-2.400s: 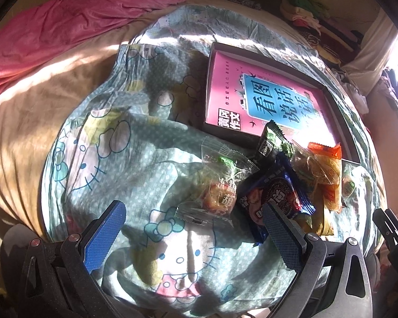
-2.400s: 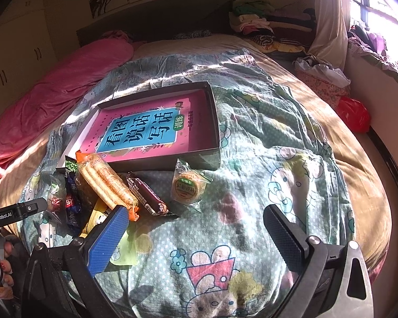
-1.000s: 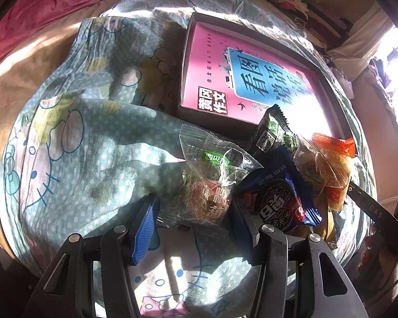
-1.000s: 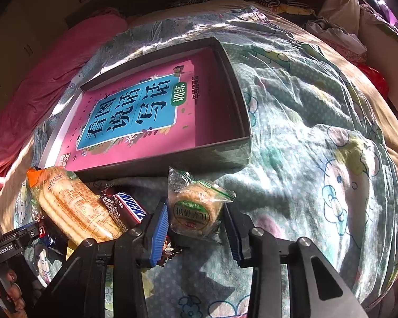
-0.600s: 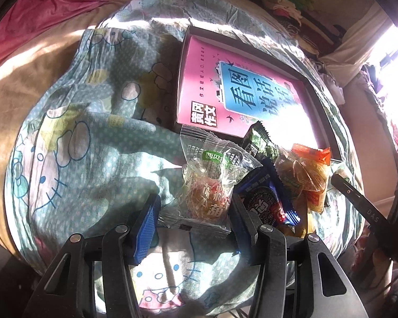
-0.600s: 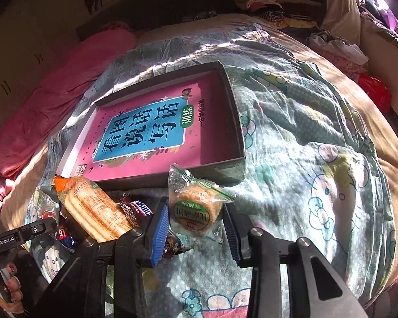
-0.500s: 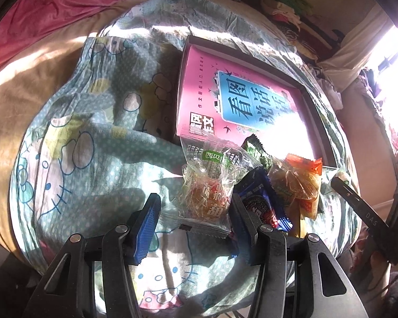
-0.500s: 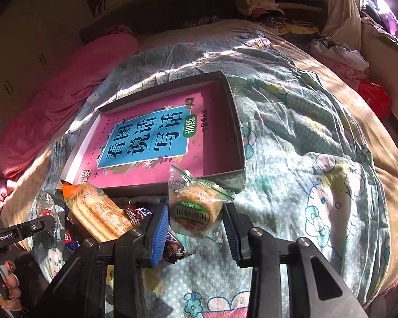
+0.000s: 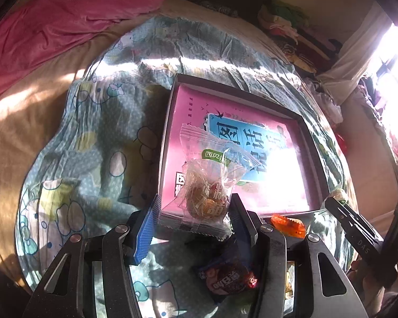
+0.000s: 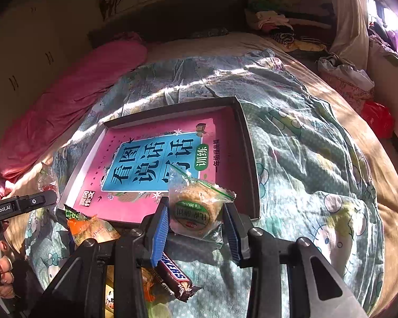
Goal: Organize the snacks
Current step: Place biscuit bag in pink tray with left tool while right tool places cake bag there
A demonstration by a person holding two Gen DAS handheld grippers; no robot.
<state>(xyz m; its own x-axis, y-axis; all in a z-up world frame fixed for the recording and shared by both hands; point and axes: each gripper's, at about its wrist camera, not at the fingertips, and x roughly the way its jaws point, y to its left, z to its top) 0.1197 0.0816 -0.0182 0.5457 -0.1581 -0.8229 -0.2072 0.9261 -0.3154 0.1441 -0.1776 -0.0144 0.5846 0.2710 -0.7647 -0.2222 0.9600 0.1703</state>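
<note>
My left gripper (image 9: 192, 218) is shut on a clear-wrapped golden snack (image 9: 205, 188) and holds it lifted over the near edge of the dark shallow box (image 9: 169, 122), whose floor is a pink and blue book cover. My right gripper (image 10: 196, 224) is shut on a round cake in a clear wrapper with a green label (image 10: 196, 209), raised in front of the same box (image 10: 248, 148). On the bedspread below lie a dark blue packet (image 9: 226, 278), an orange packet (image 10: 91, 229) and a Snickers bar (image 10: 173, 275).
A cartoon-print bedspread (image 10: 313, 164) covers the bed, with a pink blanket (image 9: 66, 21) at the far left. Clothes are piled by the headboard (image 10: 268, 18). A red bag (image 10: 378, 118) lies at the right. The other gripper's body (image 10: 16, 208) and a hand show at the left edge.
Both grippers closed on their snacks and have risen with them, away from the pile. The snacks now hang over the box's near edge; the remaining packets stay on the bedspread.
</note>
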